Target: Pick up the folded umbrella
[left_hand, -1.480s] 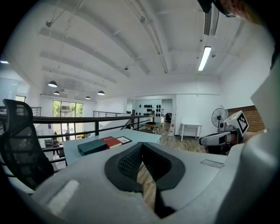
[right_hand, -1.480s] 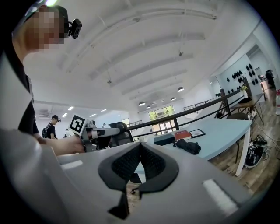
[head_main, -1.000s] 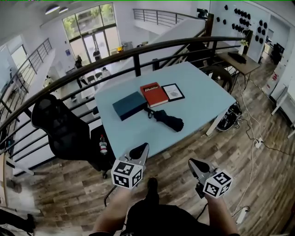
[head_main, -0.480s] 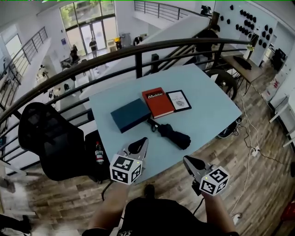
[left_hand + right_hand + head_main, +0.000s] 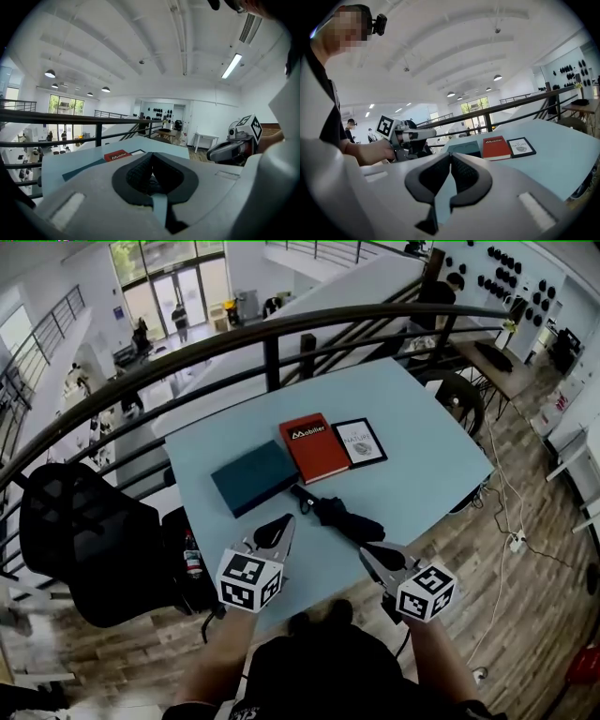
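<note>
**Both grippers closed and empty at the desk's near edge, umbrella lying on the desk**

The pale blue desk point(image 5: 427, 460) carries a red book point(image 5: 316, 447), and every place below is given from that book. A dark metal railing point(image 5: 272, 334) runs behind the desk, on the side of the red book away from the person. A black mesh office chair point(image 5: 80, 540) stands on the floor well to the left of the red book, off the desk and nearer the person.

A flat teal case point(image 5: 255, 477) lies just beside the red book on its left, set a little nearer the person. Whether the two touch cannot be told.

The folded umbrella point(image 5: 342, 517) is black and lies flat on the desk on the person's side of the red book. It lies slantwise, with its thin handle end close to the book's near edge and its thicker bundled end further off, to the right.

The left gripper point(image 5: 279, 526) hangs on the person's side of the red book and slightly left, over the desk's near edge. Its fingers are together with nothing between them. The right gripper point(image 5: 367, 552) hangs on the person's side of the red book and to the right. It is near the umbrella's thick end, and its fingers are likewise pressed together and empty.

A black-framed card point(image 5: 360, 442) lies right against the red book's right edge. A small bottle point(image 5: 191, 554) stands low beside the chair, well to the left of the red book and nearer the person.
</note>
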`<state>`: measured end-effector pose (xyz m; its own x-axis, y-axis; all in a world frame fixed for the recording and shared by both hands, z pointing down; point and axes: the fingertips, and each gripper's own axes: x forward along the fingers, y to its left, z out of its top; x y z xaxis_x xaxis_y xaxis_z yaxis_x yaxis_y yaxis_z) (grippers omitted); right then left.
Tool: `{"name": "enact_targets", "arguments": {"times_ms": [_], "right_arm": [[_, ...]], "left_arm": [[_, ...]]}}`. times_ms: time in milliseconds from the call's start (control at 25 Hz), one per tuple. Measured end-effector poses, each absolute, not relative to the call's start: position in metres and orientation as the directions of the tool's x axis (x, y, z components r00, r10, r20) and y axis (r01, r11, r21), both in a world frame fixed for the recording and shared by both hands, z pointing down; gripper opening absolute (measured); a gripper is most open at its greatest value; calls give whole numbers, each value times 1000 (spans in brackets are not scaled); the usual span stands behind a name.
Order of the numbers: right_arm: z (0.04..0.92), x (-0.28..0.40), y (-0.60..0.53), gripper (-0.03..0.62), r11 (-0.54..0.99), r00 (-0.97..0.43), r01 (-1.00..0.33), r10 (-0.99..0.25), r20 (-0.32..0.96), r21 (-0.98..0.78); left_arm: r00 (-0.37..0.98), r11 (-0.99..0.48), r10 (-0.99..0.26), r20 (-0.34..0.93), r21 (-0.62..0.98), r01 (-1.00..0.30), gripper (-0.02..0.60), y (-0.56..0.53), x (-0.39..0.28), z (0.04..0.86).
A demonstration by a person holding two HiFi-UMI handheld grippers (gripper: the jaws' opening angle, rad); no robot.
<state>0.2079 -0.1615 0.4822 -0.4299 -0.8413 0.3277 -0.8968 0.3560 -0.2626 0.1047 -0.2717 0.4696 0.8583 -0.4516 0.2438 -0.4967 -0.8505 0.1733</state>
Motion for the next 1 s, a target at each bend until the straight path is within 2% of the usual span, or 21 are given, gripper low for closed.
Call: {"name": "enact_targets", "arguments": {"times_ms": [240,600,760,1000], "right_arm": [[505,248,-193,60,399,-476,-878,-792,383,-264],[563,275,-231,226,556,-604,-787,-607,516,-268],[591,278,-252,272,540,-577,-798,-555,599,-268],[641,267,-274,313,495,-491,-836,-482,726,-237]], "left_arm": [[822,-818,-491,290,172,-549,3,-284,129,481],[756,-754,-555,346,174,-633,3,-300,151,507],[740,-717,-576,346,222,-661,3,-314,143,520],[745,-741,-567,351,177,-647,3,-316,128,529]]}}
